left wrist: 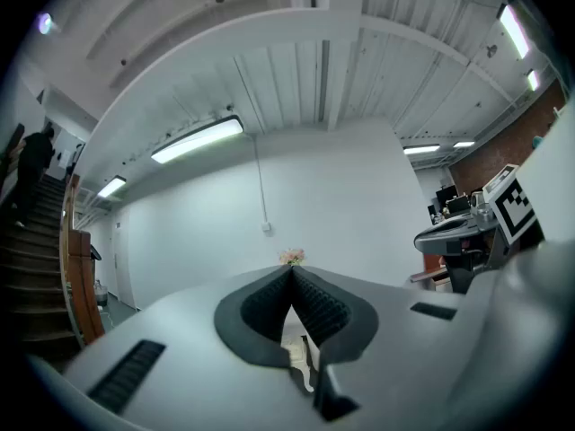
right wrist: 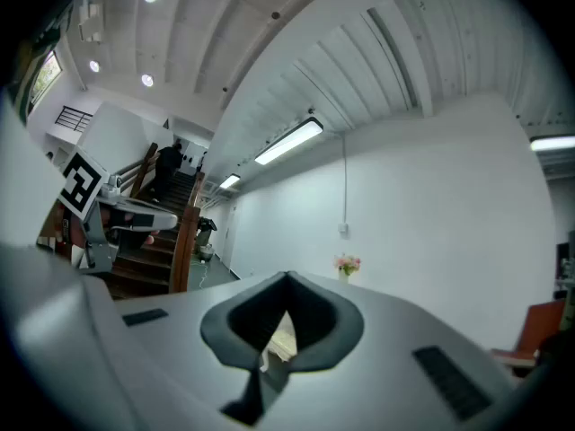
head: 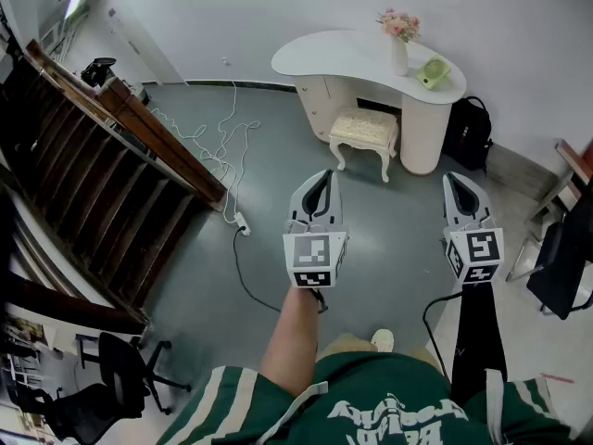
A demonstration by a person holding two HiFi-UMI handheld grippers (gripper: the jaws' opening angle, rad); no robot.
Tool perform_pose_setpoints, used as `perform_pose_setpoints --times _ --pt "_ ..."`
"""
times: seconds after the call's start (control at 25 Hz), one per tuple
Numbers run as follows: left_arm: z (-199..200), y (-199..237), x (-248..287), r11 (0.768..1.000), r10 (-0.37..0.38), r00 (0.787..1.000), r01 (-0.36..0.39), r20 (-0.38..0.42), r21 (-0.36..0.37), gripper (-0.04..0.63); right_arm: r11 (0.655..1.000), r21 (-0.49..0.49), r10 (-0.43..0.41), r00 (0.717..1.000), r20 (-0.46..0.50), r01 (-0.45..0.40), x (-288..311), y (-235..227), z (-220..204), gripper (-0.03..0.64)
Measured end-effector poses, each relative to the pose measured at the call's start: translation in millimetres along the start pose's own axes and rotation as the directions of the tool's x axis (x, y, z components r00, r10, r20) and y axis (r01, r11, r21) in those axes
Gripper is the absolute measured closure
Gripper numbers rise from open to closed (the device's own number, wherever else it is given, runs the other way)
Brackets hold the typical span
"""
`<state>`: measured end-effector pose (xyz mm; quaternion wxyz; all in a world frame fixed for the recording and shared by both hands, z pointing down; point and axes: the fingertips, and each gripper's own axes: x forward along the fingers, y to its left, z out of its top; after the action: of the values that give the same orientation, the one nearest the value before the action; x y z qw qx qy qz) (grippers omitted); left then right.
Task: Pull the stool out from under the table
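A cream cushioned stool [head: 363, 133] with white curved legs stands tucked partly under the white curved table [head: 324, 56], on the grey floor ahead of me. My left gripper [head: 323, 176] is held in the air well short of the stool, jaws together and empty. My right gripper [head: 455, 180] hangs beside it to the right, also shut and empty. In the left gripper view the closed left gripper [left wrist: 292, 271] points at the table, and a sliver of the stool [left wrist: 296, 348] shows below the pads. The right gripper [right wrist: 287, 279] looks the same.
A vase of flowers [head: 399, 41] and a green object [head: 433, 70] sit on the table. A black backpack [head: 469, 132] leans at its right. A wooden staircase [head: 102, 174] fills the left, and a white cable with a power strip [head: 242, 222] crosses the floor. Black chairs [head: 563, 267] stand right and lower left.
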<state>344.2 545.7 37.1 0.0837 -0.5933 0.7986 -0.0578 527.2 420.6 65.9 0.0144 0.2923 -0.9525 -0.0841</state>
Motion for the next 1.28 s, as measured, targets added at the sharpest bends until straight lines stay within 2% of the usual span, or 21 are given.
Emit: perform_pose_setpoints --times 0.32,0.44,0.48,0.52,0.56,0.6,0.72,0.76,0.88,1.0,1.28 --pt "2.7 -4.9 -6.6 1.0 -0.012 1.0 0.013 0.013 -0.023 0.591 0.999 0.03 0.014 1.0 0.021 -0.015 -1.4 6.4 2.7 0.612" --pt "3.1 -9.8 -8.1 0.999 -0.033 0.999 0.033 0.026 -0.033 0.59 0.997 0.072 0.02 0.999 0.038 -0.023 -1.1 5.6 -0.7 0.612" --pt "2.7 -12.1 -10.3 0.998 -0.044 0.999 0.045 0.028 -0.034 0.574 0.996 0.082 0.029 0.999 0.045 -0.032 -2.6 7.5 -1.9 0.612" --pt "2.2 -14.7 -12.3 0.998 -0.058 0.998 0.059 0.029 -0.034 0.516 0.996 0.083 0.038 0.998 0.046 -0.042 -4.3 10.0 -3.5 0.612" --pt "1.7 -17.5 -13.7 0.997 -0.074 0.997 0.075 0.028 -0.032 0.424 0.996 0.077 0.05 0.998 0.044 -0.053 -5.7 13.1 -4.8 0.61" --pt "1.3 -19.8 -15.0 0.995 -0.091 0.995 0.092 0.027 -0.03 0.381 0.995 0.072 0.065 0.997 0.044 -0.068 -6.5 16.8 -5.5 0.575" --pt "-1.3 -21.3 -15.6 0.991 -0.13 0.991 0.131 0.027 -0.032 0.257 0.988 0.085 0.123 0.991 0.051 -0.127 -3.1 29.8 -6.5 0.297" --pt "-2.1 -21.1 -14.8 0.989 -0.138 0.99 0.14 0.032 -0.039 0.229 0.986 0.085 0.14 0.988 0.058 -0.144 -1.0 33.1 -6.4 0.256" --pt "3.6 -16.1 -15.8 0.988 -0.136 0.988 0.14 0.069 -0.06 0.167 0.983 0.079 0.157 0.983 0.098 -0.165 2.1 37.6 0.5 0.162" --pt "5.6 -3.4 -12.6 0.989 -0.123 0.988 0.129 0.09 -0.069 0.146 0.981 0.101 0.149 0.98 0.128 -0.163 10.2 36.8 4.7 0.081" --pt "-15.6 24.5 20.0 0.988 -0.126 0.989 0.132 0.079 -0.08 0.136 0.979 0.118 0.15 0.982 0.119 -0.164 52.4 38.0 -6.9 0.018"
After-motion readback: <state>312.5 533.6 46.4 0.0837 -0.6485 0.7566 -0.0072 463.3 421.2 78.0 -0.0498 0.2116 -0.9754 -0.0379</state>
